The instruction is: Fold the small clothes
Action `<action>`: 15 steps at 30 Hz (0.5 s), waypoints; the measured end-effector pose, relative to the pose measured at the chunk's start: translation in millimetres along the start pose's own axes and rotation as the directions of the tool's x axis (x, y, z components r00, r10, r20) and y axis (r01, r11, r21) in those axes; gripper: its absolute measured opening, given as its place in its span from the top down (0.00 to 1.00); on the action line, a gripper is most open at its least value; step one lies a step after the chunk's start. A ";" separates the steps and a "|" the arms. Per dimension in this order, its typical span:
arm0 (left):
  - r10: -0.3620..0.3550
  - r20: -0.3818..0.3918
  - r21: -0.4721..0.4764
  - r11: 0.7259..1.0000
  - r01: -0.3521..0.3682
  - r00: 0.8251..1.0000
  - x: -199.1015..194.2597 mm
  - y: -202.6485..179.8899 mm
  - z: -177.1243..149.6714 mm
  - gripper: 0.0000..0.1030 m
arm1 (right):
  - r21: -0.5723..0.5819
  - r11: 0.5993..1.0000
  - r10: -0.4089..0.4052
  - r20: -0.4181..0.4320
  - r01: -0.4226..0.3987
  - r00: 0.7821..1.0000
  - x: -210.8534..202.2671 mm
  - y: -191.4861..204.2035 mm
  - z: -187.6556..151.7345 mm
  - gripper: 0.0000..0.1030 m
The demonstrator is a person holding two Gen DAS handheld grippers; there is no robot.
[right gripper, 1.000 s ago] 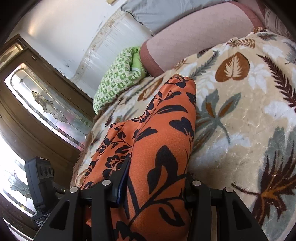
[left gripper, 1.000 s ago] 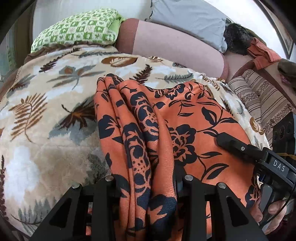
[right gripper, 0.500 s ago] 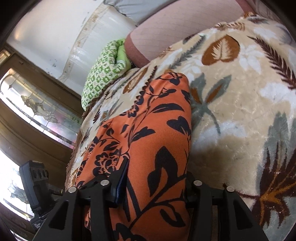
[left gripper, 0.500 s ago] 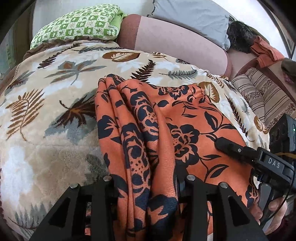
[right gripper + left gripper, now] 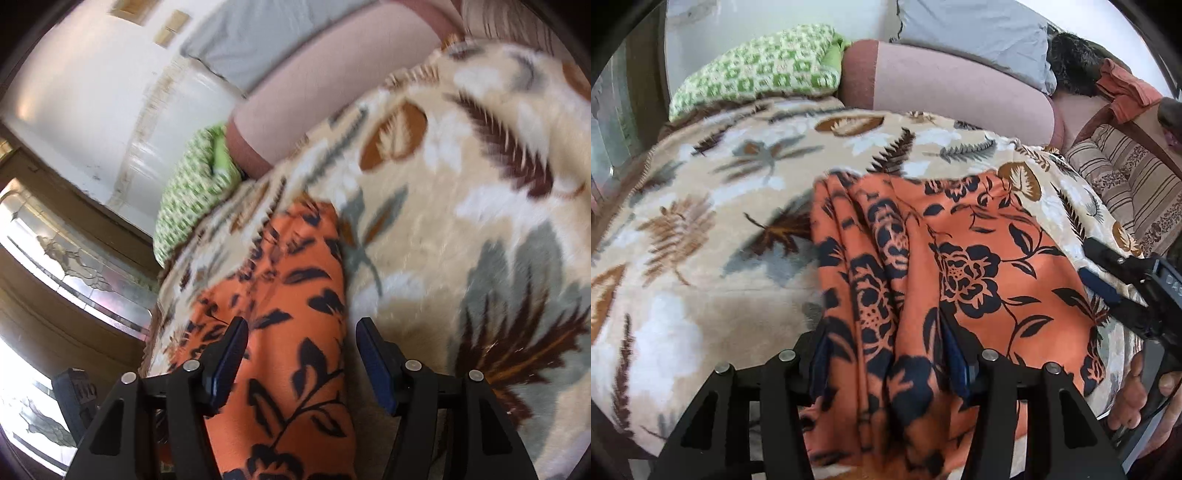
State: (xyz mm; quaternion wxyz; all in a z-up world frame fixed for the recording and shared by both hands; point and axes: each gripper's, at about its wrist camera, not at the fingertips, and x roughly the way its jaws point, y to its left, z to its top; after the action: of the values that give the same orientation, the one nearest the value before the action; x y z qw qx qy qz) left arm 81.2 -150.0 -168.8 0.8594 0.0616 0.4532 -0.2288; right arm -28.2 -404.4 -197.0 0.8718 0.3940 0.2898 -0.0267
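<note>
Left wrist view: the orange floral garment (image 5: 967, 266) is seen spread on the leaf-patterned blanket (image 5: 701, 229) of the bed, with its bunched left edge gathered into long pleats that run between the jaws of the left hand-held gripper (image 5: 886, 365). A second ago that bunch was pinched tightly; now the jaws are opening, dark pads are exposed on both sides, and the cloth is no longer clearly pressed, though it is still lying between them. In the right wrist view the same change is shown: the right hand-held gripper (image 5: 301, 363) is opening, a gap can be seen between its right pad and the garment's edge, and the fabric (image 5: 295, 332) is left resting on the blanket rather than held. The release of both corners is judged to mean that a fold or a smoothing pull has been laid down and that the grip will have to be taken anew for the next fold. The garment's long axis is seen running away from the cameras toward the green checked pillow (image 5: 757, 70) and the pink bolster (image 5: 960, 85), its near end under the grippers and its far end pointing at the head of the bed; the piece is narrow on the right-hand side and wider across the middle.
</note>
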 end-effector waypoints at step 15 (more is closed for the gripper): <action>0.217 0.039 0.124 0.968 -0.220 0.975 5.3 6.7 -9.2 0.43 | -0.153 0.988 -0.001 -0.045 -0.006 0.999 13.3 56.9 -15.0 0.43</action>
State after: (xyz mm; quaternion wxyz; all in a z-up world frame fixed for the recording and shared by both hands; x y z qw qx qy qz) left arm 79.8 -142.9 -179.1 0.8792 0.1632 0.4173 -0.1622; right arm -8.8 -352.3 -173.7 0.8928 0.3266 0.3102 0.0055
